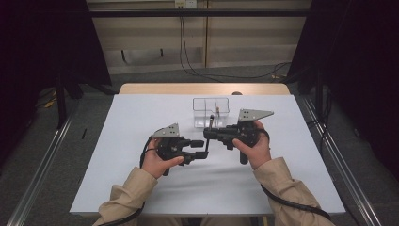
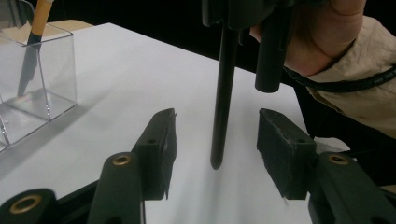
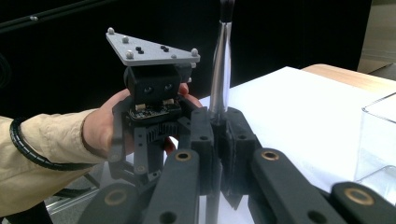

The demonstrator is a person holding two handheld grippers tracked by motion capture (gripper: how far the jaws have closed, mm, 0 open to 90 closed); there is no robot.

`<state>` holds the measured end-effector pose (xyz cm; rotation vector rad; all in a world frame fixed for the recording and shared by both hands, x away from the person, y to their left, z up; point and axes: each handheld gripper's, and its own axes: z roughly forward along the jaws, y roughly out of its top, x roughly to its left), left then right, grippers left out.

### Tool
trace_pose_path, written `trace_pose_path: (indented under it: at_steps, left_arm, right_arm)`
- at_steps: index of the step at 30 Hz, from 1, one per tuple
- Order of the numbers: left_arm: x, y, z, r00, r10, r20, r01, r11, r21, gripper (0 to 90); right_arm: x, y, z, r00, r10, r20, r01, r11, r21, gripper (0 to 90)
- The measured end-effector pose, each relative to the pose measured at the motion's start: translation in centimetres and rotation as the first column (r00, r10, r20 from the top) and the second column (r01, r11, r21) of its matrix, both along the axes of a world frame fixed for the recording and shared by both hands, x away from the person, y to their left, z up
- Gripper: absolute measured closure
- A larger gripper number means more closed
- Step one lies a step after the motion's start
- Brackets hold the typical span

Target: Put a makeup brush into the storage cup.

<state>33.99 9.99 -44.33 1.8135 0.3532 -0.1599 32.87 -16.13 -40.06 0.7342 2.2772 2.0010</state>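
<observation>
High view shows the white rectangular table (image 1: pixel 141 188), then the clear plastic box (image 1: pixel 211 113), the left gripper (image 2: pixel 215 140) with jaws apart around, not touching, the slim black brush (image 2: pixel 223 93) clamped upright in the right gripper (image 3: pixel 223 140).

A white table (image 1: pixel 141 179) bears a clear plastic box (image 1: pixel 210 113) near its far edge.

Two claws (image 1: pixel 205 151) (image 1: pixel 207 133), two brushes (image 2: pixel 221 100) (image 2: pixel 29 51), one clear box (image 1: pixel 210 112), one table (image 1: pixel 141 113)
</observation>
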Motion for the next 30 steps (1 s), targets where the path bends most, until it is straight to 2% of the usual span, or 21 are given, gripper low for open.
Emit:
trace_pose_path:
  at_steps: [2, 9, 17, 20, 26, 30]
  left_arm:
    - [-0.1, 0.1, 0.1, 0.9999, 0.011, 0.008, -0.011, 0.9999, 0.009, 40.5]
    - [-0.2, 0.4, 0.5, 0.9989, 0.032, 0.036, -0.032, 0.9995, -0.003, 27.1]
    - [-0.1, 1.0, 0.7, 0.9981, 0.054, 0.029, -0.054, 0.9985, -0.005, 10.9]
    - [-0.1, 1.3, 0.7, 0.9970, 0.070, 0.035, -0.069, 0.9975, -0.011, 6.6]
    - [-0.1, 1.9, 0.8, 0.9962, 0.069, 0.053, -0.069, 0.9975, -0.014, 1.5]
    - [0.0, 2.5, 1.0, 0.9951, 0.080, 0.058, -0.078, 0.9961, -0.043, 0.5]
  right_arm:
    - [0.0, 0.0, 0.0, 1.0000, 0.000, 0.002, 0.000, 1.0000, -0.001, 84.5]
    - [0.0, -0.2, 0.0, 0.9999, -0.006, 0.014, 0.006, 0.9999, -0.013, 84.5]
    - [-0.2, -0.4, 0.1, 0.9997, -0.009, 0.022, 0.009, 0.9998, -0.017, 84.5]
    - [-0.2, -0.4, 0.1, 0.9997, -0.008, 0.025, 0.009, 0.9998, -0.019, 84.4]
    - [-0.2, -0.4, 0.0, 0.9995, -0.008, 0.030, 0.009, 0.9998, -0.020, 84.4]
    - [-0.2, -0.4, 0.0, 0.9993, -0.006, 0.036, 0.007, 0.9998, -0.020, 84.4]
